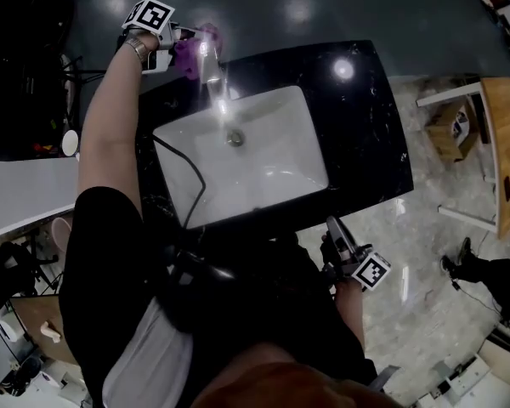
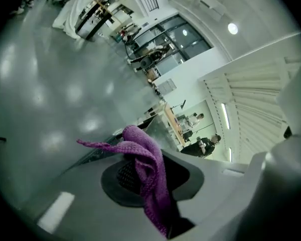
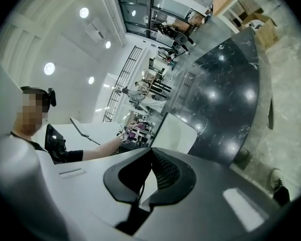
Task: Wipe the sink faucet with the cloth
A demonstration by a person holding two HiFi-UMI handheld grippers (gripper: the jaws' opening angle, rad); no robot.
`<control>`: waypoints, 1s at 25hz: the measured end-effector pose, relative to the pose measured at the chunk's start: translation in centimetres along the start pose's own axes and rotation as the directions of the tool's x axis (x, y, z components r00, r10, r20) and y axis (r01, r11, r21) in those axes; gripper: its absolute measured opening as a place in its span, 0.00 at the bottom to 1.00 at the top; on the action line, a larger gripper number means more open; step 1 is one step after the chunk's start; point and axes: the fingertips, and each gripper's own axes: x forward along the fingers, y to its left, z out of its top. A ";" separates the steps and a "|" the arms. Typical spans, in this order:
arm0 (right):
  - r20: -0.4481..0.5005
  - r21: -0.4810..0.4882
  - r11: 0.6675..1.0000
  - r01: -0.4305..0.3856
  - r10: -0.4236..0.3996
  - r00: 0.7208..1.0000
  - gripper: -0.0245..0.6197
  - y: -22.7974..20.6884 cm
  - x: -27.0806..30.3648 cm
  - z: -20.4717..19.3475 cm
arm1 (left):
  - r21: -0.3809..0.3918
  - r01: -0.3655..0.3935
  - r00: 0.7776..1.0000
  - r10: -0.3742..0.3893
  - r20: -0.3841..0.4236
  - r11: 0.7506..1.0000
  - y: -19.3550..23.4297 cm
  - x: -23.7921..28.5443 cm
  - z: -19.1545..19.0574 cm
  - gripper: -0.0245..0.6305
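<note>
Chrome sink faucet (image 1: 214, 73) stood at the far rim of the white rectangular basin (image 1: 276, 117), which was set in the black polished countertop (image 1: 365, 134). The purple knitted cloth (image 2: 146, 170) was pinched between the jaws of my left gripper (image 1: 185, 37), its loose end bunched just beside the faucet's base (contact not certain from the head view). My right gripper (image 3: 150, 160) was closed on nothing, off the counter's near corner.

Step in hand, as I judged it: working the cloth over the faucet. To do it well:
- Press the loose fold against the metal, not the jaw tips.
- Sweep along the spout.
- Grip firmly so the cloth cannot slip.
</note>
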 end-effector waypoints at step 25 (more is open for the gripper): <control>-0.076 -0.042 0.994 -0.096 0.093 0.993 0.05 1.1 1.2 0.1 | 0.316 -0.035 0.966 -0.049 0.255 0.948 -9.5 -5.1 0.0 0.15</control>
